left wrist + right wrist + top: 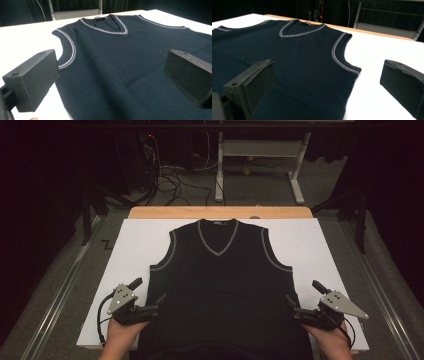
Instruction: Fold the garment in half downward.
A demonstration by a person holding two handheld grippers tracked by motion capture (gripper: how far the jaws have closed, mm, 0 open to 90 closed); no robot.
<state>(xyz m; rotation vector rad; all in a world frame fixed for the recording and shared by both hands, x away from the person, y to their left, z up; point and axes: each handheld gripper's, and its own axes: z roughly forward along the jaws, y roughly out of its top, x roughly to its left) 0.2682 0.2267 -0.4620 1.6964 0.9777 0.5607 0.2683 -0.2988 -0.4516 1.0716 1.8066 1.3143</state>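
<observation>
Item: one dark sleeveless V-neck vest (222,290).
I see it spread flat, front up, neckline away from me, pale trim at neck and armholes, hem over the near edge.

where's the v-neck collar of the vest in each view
High view: the collar sits top centre, at the far end of the vest laid flat on the white table cover.
Left gripper view: the collar is at top centre, beyond the two open jaws.
Right gripper view: the collar is upper left of centre.
Shared landmark: the pale stitched trim around the neck and armholes.
</observation>
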